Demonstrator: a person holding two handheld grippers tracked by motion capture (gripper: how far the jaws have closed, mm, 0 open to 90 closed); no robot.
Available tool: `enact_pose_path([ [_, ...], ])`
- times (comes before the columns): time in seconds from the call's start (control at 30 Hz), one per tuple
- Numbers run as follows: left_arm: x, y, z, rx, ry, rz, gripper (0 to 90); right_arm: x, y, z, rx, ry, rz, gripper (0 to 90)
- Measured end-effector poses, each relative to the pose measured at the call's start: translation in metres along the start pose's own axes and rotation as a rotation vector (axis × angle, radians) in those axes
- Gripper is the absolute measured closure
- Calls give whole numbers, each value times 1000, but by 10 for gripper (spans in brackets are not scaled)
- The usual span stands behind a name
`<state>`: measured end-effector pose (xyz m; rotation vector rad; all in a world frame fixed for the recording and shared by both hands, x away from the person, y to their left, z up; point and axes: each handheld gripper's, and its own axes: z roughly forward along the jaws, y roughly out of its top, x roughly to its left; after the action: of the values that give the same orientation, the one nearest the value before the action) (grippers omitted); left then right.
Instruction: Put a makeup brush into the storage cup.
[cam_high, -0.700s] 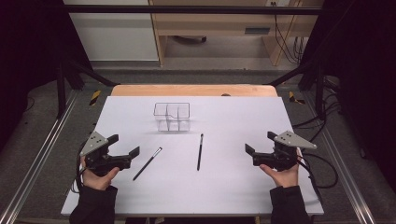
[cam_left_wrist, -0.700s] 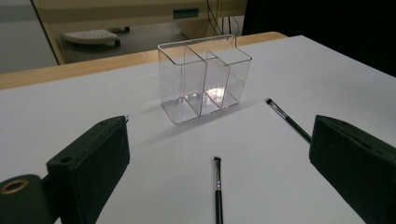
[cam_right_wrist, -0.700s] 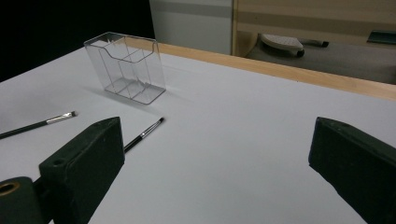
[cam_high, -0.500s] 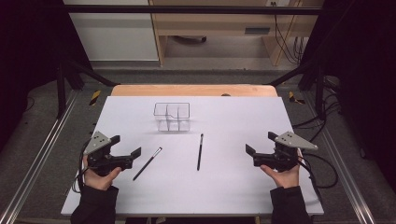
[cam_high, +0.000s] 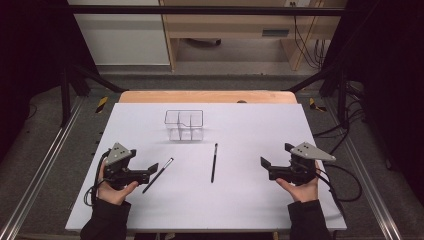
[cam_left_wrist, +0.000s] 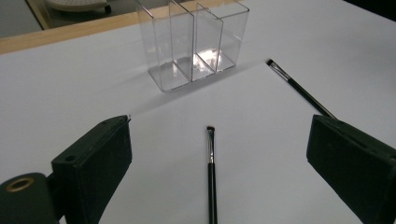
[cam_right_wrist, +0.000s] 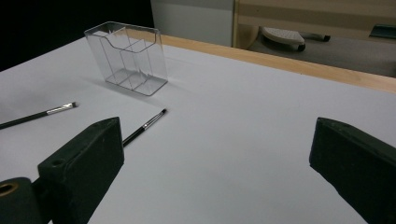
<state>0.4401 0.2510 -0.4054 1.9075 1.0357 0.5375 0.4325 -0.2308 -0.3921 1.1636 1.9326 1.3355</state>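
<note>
left gripper (cam_high: 152, 167): jaws wide apart, empty, edged closer to angled brush (cam_high: 158, 174) just ahead of its tips | right gripper (cam_high: 264, 163): apart, empty, liner brush (cam_high: 214, 162) well off | clear organizer (cam_high: 184, 124) beyond | pickup looks imminent

Clear glossy plastic organizer (cam_left_wrist: 196, 44) on matt white table (cam_high: 250, 200).

The left gripper (cam_high: 153, 167) has crept forward, its tip now just beside the left brush (cam_high: 158, 175) lying on the table.
</note>
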Motion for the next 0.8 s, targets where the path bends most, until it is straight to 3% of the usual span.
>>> enact_pose_path([
  [0.63, -6, -10, 29, 205, 16, 63, 149, 4, -1, 0, 20, 4, 0, 35],
  [0.8, -8, -13, 39, 252, 19, 78, 215, 5, -2, 3, 32, 7, -5, 37],
])
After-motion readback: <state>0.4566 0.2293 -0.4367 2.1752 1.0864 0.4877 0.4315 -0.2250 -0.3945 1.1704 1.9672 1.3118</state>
